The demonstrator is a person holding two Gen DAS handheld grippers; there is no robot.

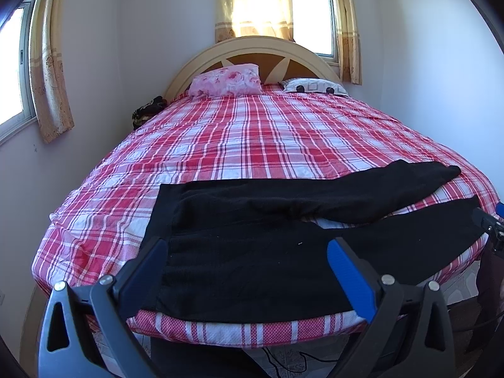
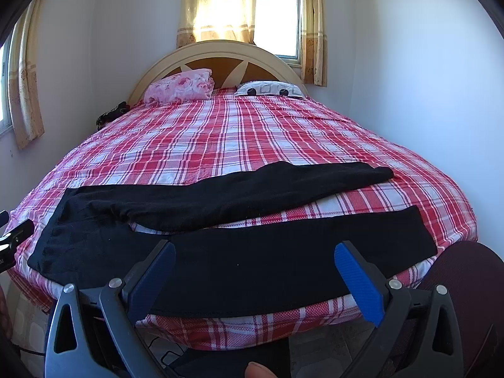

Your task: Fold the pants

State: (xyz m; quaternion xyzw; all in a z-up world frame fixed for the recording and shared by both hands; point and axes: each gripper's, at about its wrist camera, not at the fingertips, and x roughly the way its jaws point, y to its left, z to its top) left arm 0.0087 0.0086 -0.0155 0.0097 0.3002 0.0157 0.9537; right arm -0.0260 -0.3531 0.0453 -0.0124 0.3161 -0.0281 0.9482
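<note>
Black pants [image 1: 252,252] lie spread flat across the near end of the bed, waistband at the left, two legs running right with a gap between them. They also show in the right wrist view [image 2: 252,252]. My left gripper [image 1: 249,261] is open and empty, hovering over the waist and hip part at the bed's front edge. My right gripper [image 2: 255,264] is open and empty over the near leg. The tip of the right gripper [image 1: 488,220] shows at the right edge of the left wrist view.
The bed [image 1: 252,132] has a red and white plaid sheet. A pink floral pillow [image 1: 226,80] and a white patterned pillow [image 1: 315,86] lie by the headboard. Dark clothing [image 1: 148,110] sits at the bed's far left. Walls stand close on both sides.
</note>
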